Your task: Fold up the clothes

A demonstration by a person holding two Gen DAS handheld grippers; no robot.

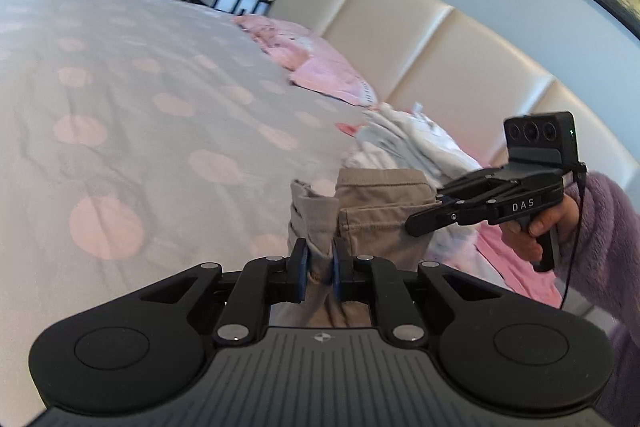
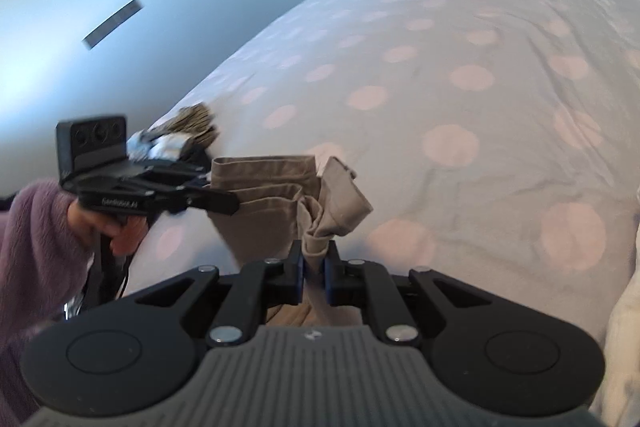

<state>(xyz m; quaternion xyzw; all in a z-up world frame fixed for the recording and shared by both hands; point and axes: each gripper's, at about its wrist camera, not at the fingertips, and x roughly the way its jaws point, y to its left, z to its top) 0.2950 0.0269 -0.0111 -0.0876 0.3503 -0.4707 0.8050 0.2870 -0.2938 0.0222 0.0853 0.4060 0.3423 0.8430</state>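
A khaki garment [image 1: 380, 211] hangs lifted above the bed, stretched between both grippers. In the left wrist view my left gripper [image 1: 320, 261] is shut on a bunched edge of it, with cloth squeezed between the blue pads. My right gripper [image 1: 414, 227] reaches in from the right, held by a hand in a purple sleeve, its tips at the garment's other side. In the right wrist view my right gripper [image 2: 315, 265] pinches a gathered corner of the khaki garment [image 2: 264, 187]. My left gripper [image 2: 230, 205] touches its left edge there.
The bed cover [image 1: 160, 99] is grey with pink dots. Pink pillows [image 1: 304, 59] and a padded headboard [image 1: 420, 39] lie at the far side. A pale heap of clothes [image 1: 404, 143] sits behind the garment. Another small pile [image 2: 192, 131] lies near the bed's edge.
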